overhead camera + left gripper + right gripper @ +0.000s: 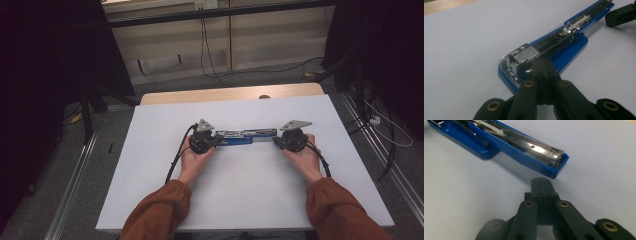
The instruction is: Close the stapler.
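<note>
A blue stapler (243, 136) lies swung open flat across the middle of the white tabletop, its metal staple channel facing up. In the left gripper view the stapler (571, 47) stretches away to the upper right, and my left gripper (543, 64) is shut, its tips over the blue base beside the metal magazine head. In the right gripper view the stapler's other blue end (554, 166) lies just ahead of my right gripper (541, 181), which is shut and a small gap short of it. From above, the left gripper (218, 141) and right gripper (276, 141) face each other at the stapler's two ends.
The white tabletop (240, 200) has bare room on all sides of the stapler. A wooden strip (225, 94) runs along its far edge. Cables (380, 125) and dark stands sit on the floor left and right of the table.
</note>
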Demonstrator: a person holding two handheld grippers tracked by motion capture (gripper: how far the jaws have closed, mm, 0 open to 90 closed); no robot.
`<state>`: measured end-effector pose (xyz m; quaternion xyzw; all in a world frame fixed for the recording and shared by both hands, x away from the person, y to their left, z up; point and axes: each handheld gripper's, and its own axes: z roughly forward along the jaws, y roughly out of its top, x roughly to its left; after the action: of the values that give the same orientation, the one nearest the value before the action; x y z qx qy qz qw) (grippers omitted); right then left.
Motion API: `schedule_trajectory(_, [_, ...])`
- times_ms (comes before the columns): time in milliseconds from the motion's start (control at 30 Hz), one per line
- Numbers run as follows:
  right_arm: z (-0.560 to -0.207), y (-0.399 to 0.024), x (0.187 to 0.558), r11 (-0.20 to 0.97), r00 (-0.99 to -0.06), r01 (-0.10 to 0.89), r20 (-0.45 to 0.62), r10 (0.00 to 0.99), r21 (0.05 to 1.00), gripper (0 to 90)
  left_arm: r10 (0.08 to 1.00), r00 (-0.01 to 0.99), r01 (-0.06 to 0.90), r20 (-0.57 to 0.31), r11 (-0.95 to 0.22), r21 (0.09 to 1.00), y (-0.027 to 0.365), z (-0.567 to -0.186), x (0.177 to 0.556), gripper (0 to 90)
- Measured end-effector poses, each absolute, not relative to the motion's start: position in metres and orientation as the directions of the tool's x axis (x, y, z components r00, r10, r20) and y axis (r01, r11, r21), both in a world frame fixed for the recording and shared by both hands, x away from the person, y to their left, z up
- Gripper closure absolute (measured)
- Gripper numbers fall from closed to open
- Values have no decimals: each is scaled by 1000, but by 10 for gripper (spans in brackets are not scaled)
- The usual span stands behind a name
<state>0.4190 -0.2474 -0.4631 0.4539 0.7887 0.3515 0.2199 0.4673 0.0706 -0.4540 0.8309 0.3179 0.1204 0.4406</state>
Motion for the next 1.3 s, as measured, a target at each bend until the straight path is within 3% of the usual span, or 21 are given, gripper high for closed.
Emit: schedule_trajectory(1300, [-463,-246,425,324,-485,560,-15,874,762,900,631,773,411,-68,-416,811,69,-455,466,900])
